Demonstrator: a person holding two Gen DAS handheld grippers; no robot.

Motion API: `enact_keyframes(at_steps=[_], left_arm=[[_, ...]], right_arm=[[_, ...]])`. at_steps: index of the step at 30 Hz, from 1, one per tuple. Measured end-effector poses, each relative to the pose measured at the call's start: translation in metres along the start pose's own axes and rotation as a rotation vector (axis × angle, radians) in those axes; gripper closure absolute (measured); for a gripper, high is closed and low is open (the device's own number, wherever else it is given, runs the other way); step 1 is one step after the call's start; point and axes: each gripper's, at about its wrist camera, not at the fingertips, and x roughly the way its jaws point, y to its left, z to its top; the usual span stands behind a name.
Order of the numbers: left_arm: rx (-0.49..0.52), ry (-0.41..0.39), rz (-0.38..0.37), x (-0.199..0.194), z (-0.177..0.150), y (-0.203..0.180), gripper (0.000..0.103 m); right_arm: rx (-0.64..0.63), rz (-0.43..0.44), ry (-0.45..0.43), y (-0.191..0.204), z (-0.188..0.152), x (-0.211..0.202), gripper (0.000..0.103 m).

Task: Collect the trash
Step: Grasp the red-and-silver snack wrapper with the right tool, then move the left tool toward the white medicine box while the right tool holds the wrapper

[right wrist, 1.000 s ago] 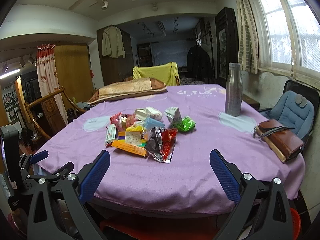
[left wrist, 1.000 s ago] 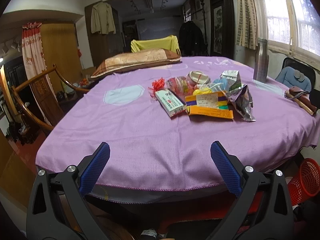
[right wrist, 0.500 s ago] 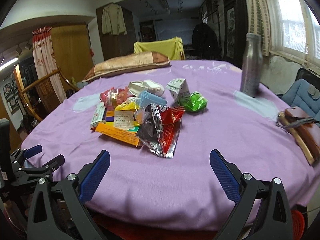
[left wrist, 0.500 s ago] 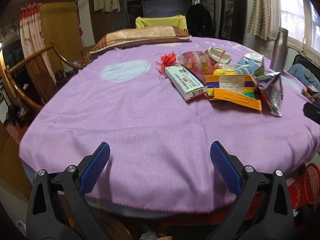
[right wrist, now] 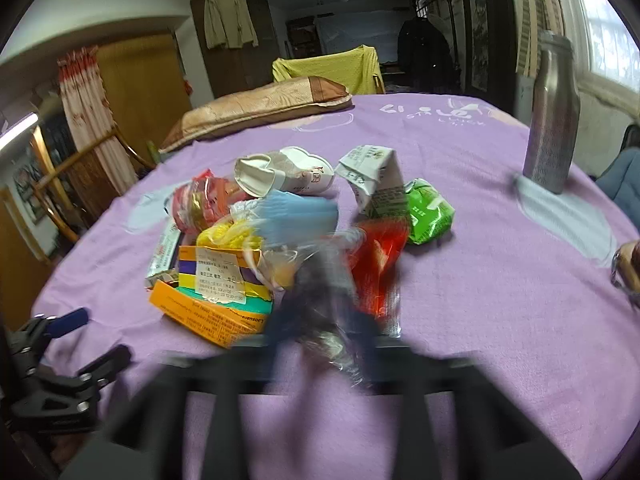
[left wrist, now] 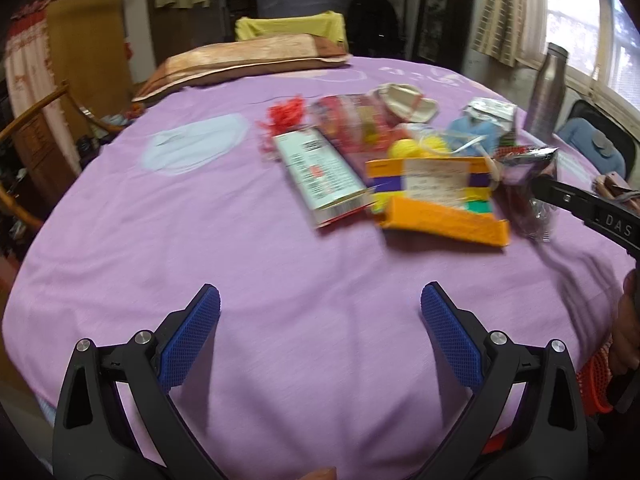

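Trash sits heaped mid-surface; nothing is collected yet. My right tool has snapped together on the silver-red wrapper. My left tool stands apart, empty.

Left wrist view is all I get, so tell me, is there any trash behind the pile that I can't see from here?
Observer: Yes, a crumpled green plastic packet lies on the purple tablecloth, right beside the folded white paper carton.
Operator: Is the right tool gripping the silver and red foil wrapper?
Observer: It looks so. The right tool is blurred, but its fingers appear shut on the near end of the silver and red foil wrapper.
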Motion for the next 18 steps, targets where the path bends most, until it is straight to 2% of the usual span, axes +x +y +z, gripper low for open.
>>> enact_keyframes(at_steps=[6,12,18], left_arm=[[0.027,0.061,-0.175,0.021,0.023,-0.038,0.006],[0.014,0.122,-0.276,0.044,0.044,-0.071,0.006],[0.042,0.137,-0.209,0.053,0.050,-0.085,0.007]], right_arm=[[0.004,-0.045,-0.091,-0.022,-0.006,-0.041,0.097],[0.044,-0.061,-0.103,-0.045,-0.015,-0.054,0.096],[0.049,-0.051,-0.095,-0.049,-0.021,-0.053,0.096]])
